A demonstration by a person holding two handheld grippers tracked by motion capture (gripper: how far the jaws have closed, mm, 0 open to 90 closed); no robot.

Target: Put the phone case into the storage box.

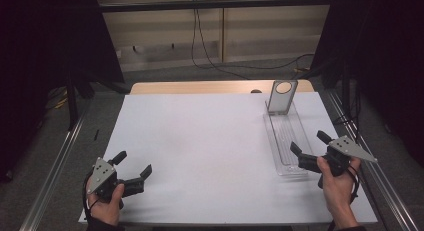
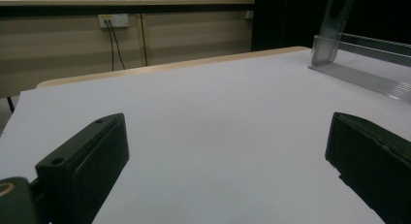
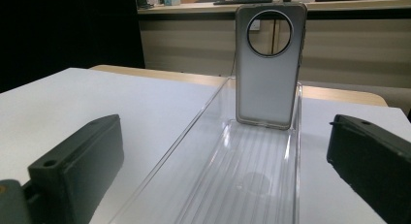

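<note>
- Right gripper (image 1: 310, 143) sat at the near end of the clear tray (image 1: 280, 136), jaws spread wide, nothing between them; in the right gripper view the jaws framed the tray lengthwise.
- Left gripper (image 1: 134, 163) was also wide open and empty, resting low over the white table sheet (image 1: 200, 141) at the near left corner, well apart from the tray.
- Phone case (image 3: 269, 64) stood upright at the far end of the tray, leaning slightly back against the end wall, round camera cutout at top.
- Step in hand, by my read: right gripper lined up to reach for the case. Best to come in along the tray axis, keep jaws above the side walls, close on the case's side edges below the cutout.
- Case looked like thin, frosted, flexible plastic with a greyish rim; likely to bow if squeezed hard, so a light grip.
- Tray was transparent rigid plastic, long and narrow, ribbed floor, low walls; light, could slide on the smooth sheet if bumped.
</note>
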